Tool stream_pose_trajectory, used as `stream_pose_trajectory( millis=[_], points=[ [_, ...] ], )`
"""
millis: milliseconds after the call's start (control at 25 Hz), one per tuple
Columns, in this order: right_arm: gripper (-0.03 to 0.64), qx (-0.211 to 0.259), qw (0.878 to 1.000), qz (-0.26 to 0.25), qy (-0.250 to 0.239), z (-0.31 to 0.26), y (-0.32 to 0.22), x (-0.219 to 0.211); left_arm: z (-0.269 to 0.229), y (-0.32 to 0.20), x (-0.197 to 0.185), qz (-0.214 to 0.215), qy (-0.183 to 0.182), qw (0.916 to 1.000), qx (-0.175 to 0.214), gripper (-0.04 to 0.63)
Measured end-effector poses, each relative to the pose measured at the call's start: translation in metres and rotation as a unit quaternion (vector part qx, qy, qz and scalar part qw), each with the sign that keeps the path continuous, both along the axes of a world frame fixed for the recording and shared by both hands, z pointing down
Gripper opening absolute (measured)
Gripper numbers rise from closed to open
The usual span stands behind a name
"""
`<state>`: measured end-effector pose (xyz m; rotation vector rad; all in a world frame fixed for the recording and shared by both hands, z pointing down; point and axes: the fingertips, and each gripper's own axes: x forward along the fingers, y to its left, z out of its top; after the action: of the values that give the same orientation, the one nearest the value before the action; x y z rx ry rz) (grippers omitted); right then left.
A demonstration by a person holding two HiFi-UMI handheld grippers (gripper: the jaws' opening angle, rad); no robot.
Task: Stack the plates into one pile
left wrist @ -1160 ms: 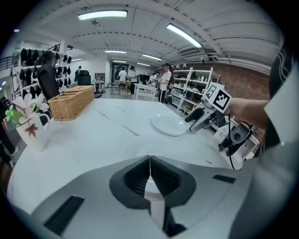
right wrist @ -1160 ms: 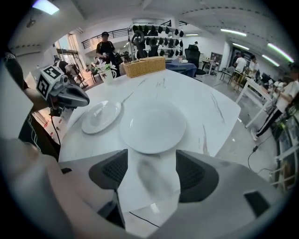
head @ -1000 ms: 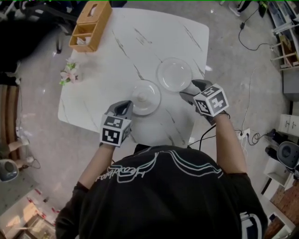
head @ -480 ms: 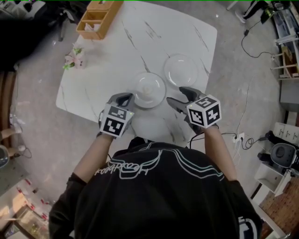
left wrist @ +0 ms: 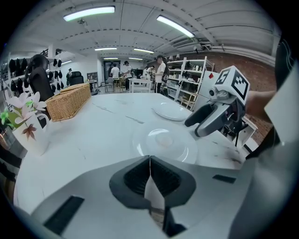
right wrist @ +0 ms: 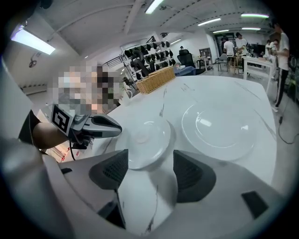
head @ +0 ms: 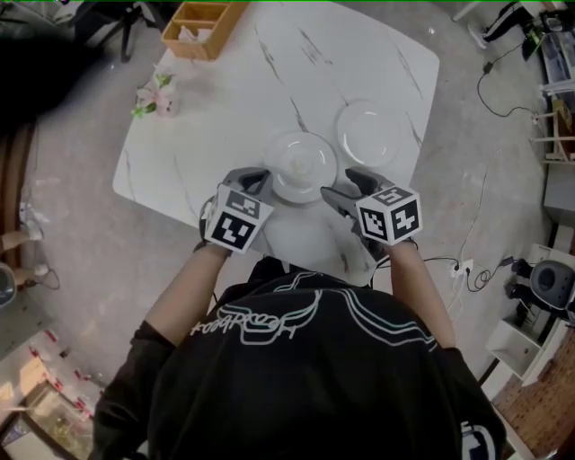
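Two white plates lie apart on the white marble table (head: 216, 126). The nearer plate (head: 301, 164) (left wrist: 164, 142) (right wrist: 145, 139) sits between both grippers. The farther, wider plate (head: 369, 131) (left wrist: 172, 111) (right wrist: 219, 125) lies beyond it to the right. My left gripper (head: 253, 181) (left wrist: 149, 159) is shut with nothing in it, just short of the nearer plate's left rim. My right gripper (head: 346, 187) (right wrist: 149, 161) stands open at that plate's right rim, nothing between its pads. Each gripper shows in the other's view, the right gripper (left wrist: 212, 119) and the left gripper (right wrist: 100, 127).
A wicker basket (head: 205, 18) (left wrist: 70, 100) (right wrist: 159, 77) stands at the table's far left corner. A small vase of flowers (head: 157, 94) (left wrist: 28, 126) sits near the left edge. Cables and shelves (head: 548, 63) lie on the floor to the right; people stand in the background.
My right gripper has come left from beside the farther plate to the nearer plate's right rim. The left gripper stays at that plate's left side. Both plates lie where they were.
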<state>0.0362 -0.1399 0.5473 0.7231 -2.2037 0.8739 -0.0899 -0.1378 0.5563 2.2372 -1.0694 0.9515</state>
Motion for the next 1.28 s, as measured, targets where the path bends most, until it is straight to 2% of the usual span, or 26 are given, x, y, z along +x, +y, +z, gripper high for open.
stream_pose_trajectory(
  millis=[440,600,880,1080,1280],
  points=[
    [0.302,-0.030,0.999,0.027,-0.020,0.007,-0.001,-0.005,0.008,-0.001,-0.003,0.002,0.002,0.9999,-0.013,0.025],
    [0.228,-0.059,0.996,0.053,-0.052,0.007,0.000,-0.008,0.008,-0.001,-0.003,0.004,0.008,0.9999,-0.012,0.025],
    [0.142,-0.105,0.985,0.083,-0.113,0.008,0.003,-0.018,0.013,0.000,-0.002,0.010,0.003,0.9999,-0.011,0.025],
    [0.081,-0.144,0.967,0.126,-0.170,0.006,0.000,-0.021,0.017,0.000,-0.004,0.009,0.006,0.9998,-0.018,0.025],
    [0.044,-0.192,0.935,0.174,-0.244,-0.003,-0.001,-0.021,0.013,0.002,-0.006,0.007,-0.002,0.9995,-0.031,0.025]
  ],
)
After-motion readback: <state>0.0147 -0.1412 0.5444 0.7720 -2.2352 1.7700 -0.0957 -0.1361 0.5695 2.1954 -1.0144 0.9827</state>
